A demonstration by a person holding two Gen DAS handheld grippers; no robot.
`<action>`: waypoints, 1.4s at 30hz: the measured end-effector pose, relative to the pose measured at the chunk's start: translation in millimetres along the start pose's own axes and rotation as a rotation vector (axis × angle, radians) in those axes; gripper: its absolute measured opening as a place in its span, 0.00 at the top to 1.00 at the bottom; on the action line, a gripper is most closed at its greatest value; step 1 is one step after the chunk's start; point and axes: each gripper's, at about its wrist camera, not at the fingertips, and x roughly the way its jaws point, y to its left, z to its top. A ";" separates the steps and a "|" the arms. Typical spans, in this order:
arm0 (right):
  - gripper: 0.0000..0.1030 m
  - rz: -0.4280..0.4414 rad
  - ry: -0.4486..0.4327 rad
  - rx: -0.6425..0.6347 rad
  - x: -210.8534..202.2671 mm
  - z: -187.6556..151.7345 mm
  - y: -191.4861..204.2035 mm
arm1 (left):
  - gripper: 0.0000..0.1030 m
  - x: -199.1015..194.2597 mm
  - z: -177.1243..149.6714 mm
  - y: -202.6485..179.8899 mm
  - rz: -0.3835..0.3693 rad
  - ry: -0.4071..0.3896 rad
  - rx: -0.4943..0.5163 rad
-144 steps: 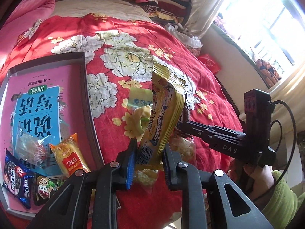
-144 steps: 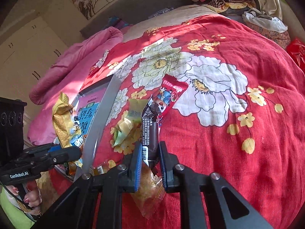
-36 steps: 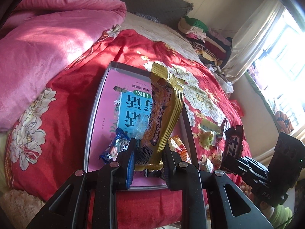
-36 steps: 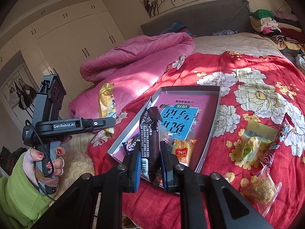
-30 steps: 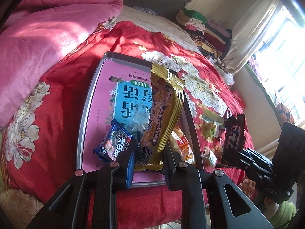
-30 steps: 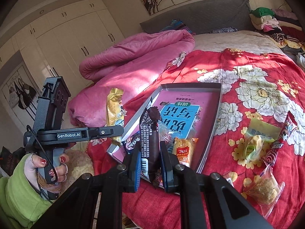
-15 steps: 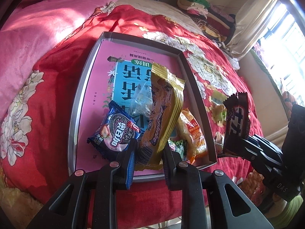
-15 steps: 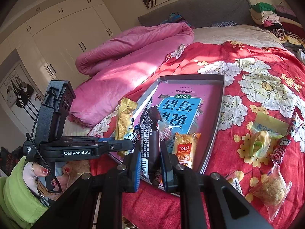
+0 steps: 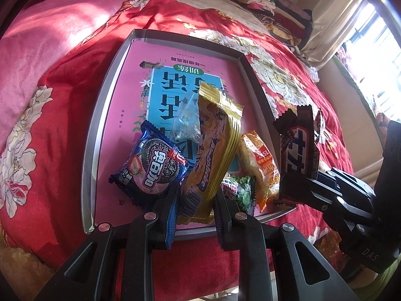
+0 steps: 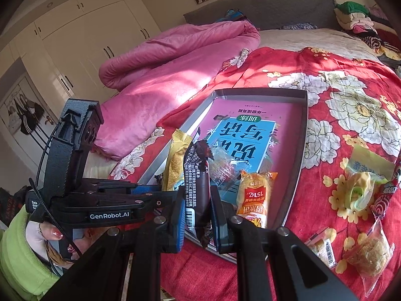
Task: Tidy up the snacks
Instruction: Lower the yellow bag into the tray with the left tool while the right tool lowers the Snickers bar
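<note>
My left gripper (image 9: 194,202) is shut on a gold snack bag (image 9: 213,150) and holds it upright over the near end of the grey tray (image 9: 100,115). My right gripper (image 10: 196,204) is shut on a dark brown chocolate bar (image 10: 196,180), just above the tray's near edge (image 10: 299,165). That bar (image 9: 299,150) shows at the right of the left wrist view. In the tray lie a blue cookie pack (image 9: 153,168), a clear packet (image 9: 186,120), an orange bun pack (image 10: 253,198) and a green pea packet (image 9: 239,195).
The tray rests on a red flowered bedspread (image 10: 351,95) with a pink quilt (image 10: 163,57) to its left. Loose snacks lie right of the tray: a yellow-green pack (image 10: 361,178), a red wrapped stick (image 10: 384,195), a clear bag with a brown cake (image 10: 368,253).
Both grippers have sunk toward the tray's near end with their snacks still held. The tray's contents fill more of each view, and the two grippers have drawn closer together.
</note>
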 end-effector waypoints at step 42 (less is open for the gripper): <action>0.82 -0.158 0.057 -0.070 18.1 -11.0 -7.3 | 0.75 -0.8 2.8 -0.6 -0.008 -0.017 0.013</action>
